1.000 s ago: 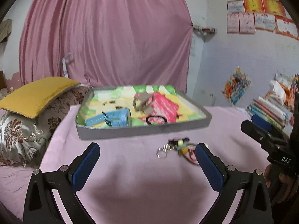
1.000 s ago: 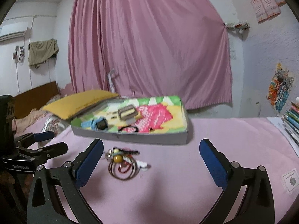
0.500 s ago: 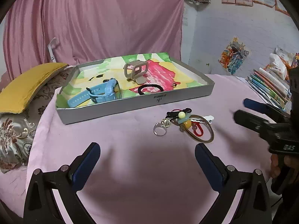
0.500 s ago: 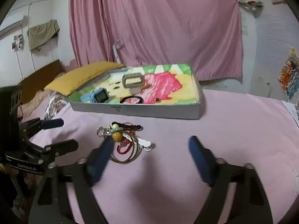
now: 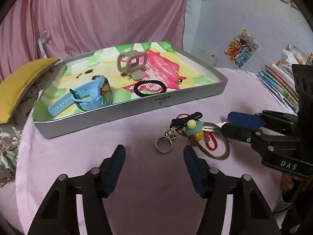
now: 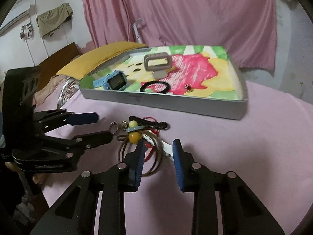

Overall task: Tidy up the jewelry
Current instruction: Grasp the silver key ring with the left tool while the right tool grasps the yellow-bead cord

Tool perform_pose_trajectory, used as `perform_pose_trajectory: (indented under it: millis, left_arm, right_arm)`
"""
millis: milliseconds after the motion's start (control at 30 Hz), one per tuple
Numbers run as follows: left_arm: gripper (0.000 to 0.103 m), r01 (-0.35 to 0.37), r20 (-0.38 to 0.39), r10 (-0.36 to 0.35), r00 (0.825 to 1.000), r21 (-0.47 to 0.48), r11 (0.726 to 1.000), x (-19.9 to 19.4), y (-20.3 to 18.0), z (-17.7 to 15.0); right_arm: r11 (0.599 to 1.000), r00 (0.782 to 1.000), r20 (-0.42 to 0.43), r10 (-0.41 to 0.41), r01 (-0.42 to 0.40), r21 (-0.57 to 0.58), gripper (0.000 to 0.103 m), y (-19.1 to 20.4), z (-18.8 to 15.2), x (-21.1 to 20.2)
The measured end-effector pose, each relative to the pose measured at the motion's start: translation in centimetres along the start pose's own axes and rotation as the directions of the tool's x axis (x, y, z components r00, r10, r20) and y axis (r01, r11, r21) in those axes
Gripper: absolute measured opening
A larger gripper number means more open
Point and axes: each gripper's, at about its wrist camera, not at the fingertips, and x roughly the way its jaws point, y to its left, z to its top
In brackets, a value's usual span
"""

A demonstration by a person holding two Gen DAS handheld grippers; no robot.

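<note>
A shallow grey tray (image 5: 195, 99) with a bright painted lining sits on the pink cloth (image 5: 137, 176), and everything else can be placed from it. Inside the tray lie a blue watch (image 5: 88, 96) toward its left end, a beige hair claw (image 5: 133, 64) near the middle and a black hair tie (image 5: 150, 87) close to the front wall. Just in front of the tray, on the cloth, rests a small tangle of jewelry (image 5: 192, 130): a silver ring (image 5: 163, 146) at the tangle's left edge, yellow and pale beads, a red cord and brown hoops (image 6: 154, 152).

The left gripper (image 5: 154, 163) hangs over the cloth in front of the tray, its blue pads half apart and closing, with nothing between them; the silver ring lies just beyond its tips. The right gripper (image 6: 158, 156) comes at the tangle from the other side, its jaws narrow and closing; the brown hoops lie under and between its fingers, but the pads do not press on anything. A yellow cushion (image 5: 17, 82) lies beside the tray's left end, and a stack of books (image 5: 277, 82) sits off beyond its right end
</note>
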Motion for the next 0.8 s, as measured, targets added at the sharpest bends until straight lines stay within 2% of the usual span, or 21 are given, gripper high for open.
perform_pose_trajectory:
  millis: [167, 300, 467, 600, 700, 800]
  left_arm:
    - [0.045, 0.024, -0.036, -0.024, 0.999, 0.005, 1.000, 0.8, -0.1, 0.6]
    - [0.043, 0.003, -0.048, -0.001, 0.999, 0.033, 0.999, 1.1, -0.2, 1.0]
    - [0.037, -0.004, -0.055, 0.006, 0.998, 0.048, 0.999, 1.2, -0.2, 1.2]
    - [0.031, -0.001, -0.061, 0.006, 0.998, 0.069, 0.998, 1.4, -0.5, 1.4]
    - [0.021, -0.004, -0.064, 0.010, 0.998, 0.091, 0.996, 1.5, -0.9, 1.5]
    - [0.020, -0.007, -0.063, 0.014, 0.998, 0.102, 0.995, 1.6, -1.2, 1.5]
  right_arm:
    - [0.999, 1.000, -0.020, -0.012, 0.012, -0.039, 0.021, 0.5, 0.9, 0.6]
    - [0.997, 0.999, -0.044, -0.009, 0.006, -0.083, 0.018, 1.0, 1.2, 1.3]
    - [0.995, 0.999, -0.050, -0.013, 0.008, -0.099, 0.008, 0.8, 1.7, 1.6]
    - [0.993, 0.998, -0.052, -0.017, 0.011, -0.116, 0.005, 1.0, 1.8, 1.6]
    - [0.992, 0.998, -0.052, -0.020, 0.014, -0.124, 0.005, 1.1, 1.8, 1.6]
    - [0.991, 0.998, -0.050, -0.028, 0.021, -0.130, 0.004, 1.1, 1.8, 1.6]
